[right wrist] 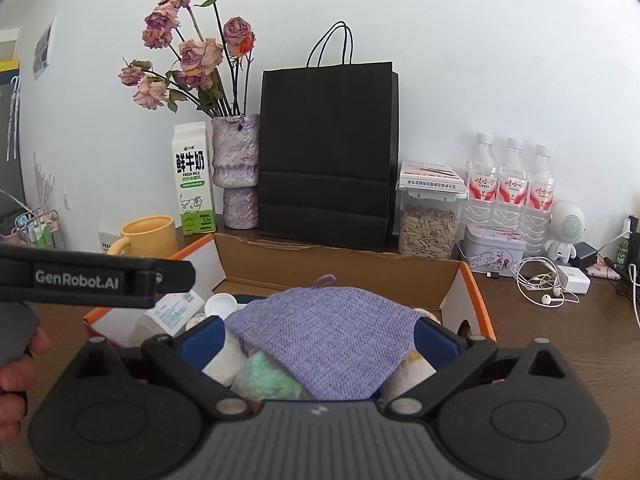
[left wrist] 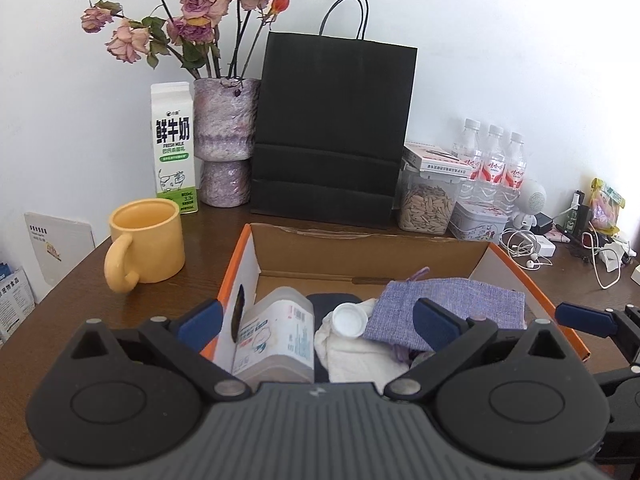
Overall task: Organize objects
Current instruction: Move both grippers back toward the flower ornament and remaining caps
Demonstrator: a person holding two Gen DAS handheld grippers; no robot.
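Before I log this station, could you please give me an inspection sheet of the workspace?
Surface: dark wood table, no spills seen.
Job's things: open cardboard box holds a purple pouch, a clear bottle on its side, a white cap and white cloth.
Clutter: yellow mug, milk carton, vase of dried roses, black bag, seed jar, three water bottles, tin, small speaker.
Grippers: left gripper and right gripper both open, over the box, holding nothing.
Cables: white earphones and charger loose on the table.
Surroundings: white wall.
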